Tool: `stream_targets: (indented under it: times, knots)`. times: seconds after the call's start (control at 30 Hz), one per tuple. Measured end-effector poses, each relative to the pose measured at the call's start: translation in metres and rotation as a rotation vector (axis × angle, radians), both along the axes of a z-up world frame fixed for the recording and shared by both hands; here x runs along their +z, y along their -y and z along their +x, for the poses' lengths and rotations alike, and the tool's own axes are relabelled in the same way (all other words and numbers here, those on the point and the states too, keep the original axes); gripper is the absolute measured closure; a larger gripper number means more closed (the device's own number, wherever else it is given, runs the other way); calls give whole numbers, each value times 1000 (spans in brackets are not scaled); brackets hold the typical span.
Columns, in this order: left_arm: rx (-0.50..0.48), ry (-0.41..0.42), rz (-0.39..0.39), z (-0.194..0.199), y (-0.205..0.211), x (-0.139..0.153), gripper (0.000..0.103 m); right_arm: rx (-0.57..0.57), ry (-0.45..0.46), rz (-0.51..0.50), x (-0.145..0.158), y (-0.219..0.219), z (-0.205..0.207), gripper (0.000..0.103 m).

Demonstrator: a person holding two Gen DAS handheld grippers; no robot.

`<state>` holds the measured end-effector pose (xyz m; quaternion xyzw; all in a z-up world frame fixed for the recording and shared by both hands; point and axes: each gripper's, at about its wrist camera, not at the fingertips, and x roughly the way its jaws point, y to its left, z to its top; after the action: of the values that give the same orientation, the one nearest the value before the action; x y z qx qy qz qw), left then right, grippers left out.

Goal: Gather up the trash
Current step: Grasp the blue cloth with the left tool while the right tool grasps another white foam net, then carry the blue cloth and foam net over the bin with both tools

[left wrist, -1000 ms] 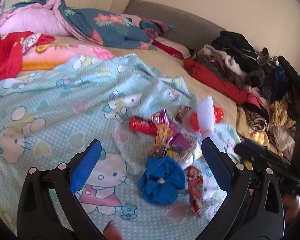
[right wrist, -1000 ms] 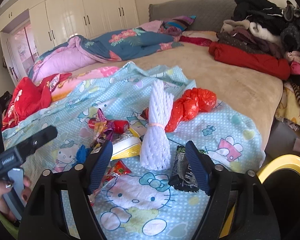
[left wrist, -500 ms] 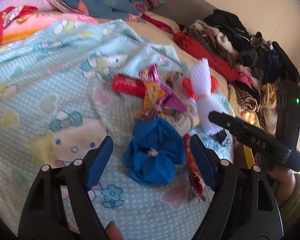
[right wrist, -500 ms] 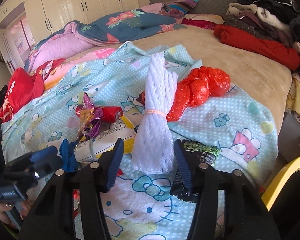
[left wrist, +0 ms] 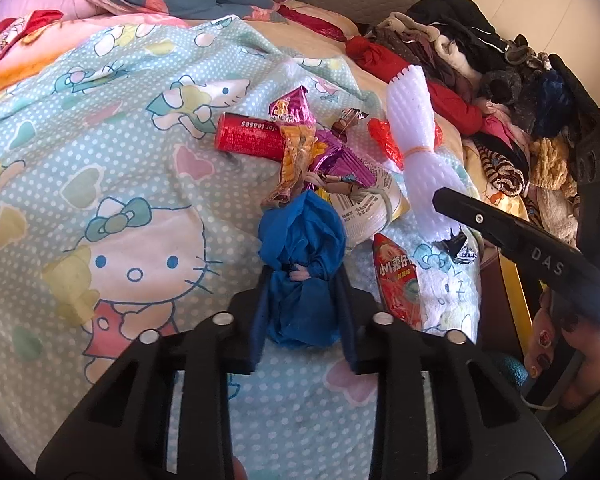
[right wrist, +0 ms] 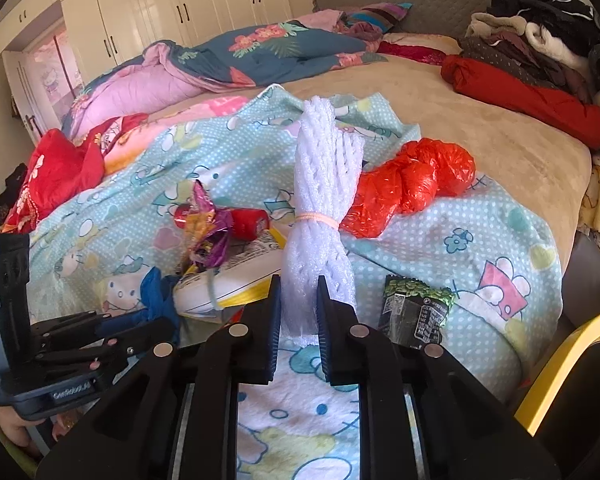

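Observation:
A heap of trash lies on the light-blue cartoon blanket (left wrist: 100,168). My left gripper (left wrist: 302,280) is closing its jaws on a crumpled blue plastic bag (left wrist: 300,236), and the pads press its lower part. My right gripper (right wrist: 298,284) is closing on the bottom end of a white foam net bundle (right wrist: 324,184), which stands upright and is squeezed between the pads. Around them lie a red can (left wrist: 248,136), purple and orange wrappers (left wrist: 300,128), a white-and-yellow packet (right wrist: 236,280), a red snack packet (left wrist: 398,280), a red plastic bag (right wrist: 412,180) and a dark green packet (right wrist: 416,312).
A yellow bin rim (right wrist: 560,360) shows low at the right beside the bed. A pile of clothes (left wrist: 500,60) covers the bed's right side. Quilts (right wrist: 220,60) lie at the back, a red garment (right wrist: 60,172) at the left, white wardrobes (right wrist: 160,12) behind.
Both grippers came down toward the heap and closed from wide open. The left one took hold of the blue bag, the right one the foot of the white foam net.

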<state>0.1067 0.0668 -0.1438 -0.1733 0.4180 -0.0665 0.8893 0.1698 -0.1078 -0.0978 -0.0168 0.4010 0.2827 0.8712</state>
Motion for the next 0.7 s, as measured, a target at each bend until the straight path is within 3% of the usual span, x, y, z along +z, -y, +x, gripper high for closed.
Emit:
stream_targets:
  times: [0.17,0.7]
  knots:
    - [7,31,0,-5,-2,12,88,2,3,19,6,5,-10,87]
    - [1,166,22,-21,6,66,89,10,43,69,34,19,-45,87]
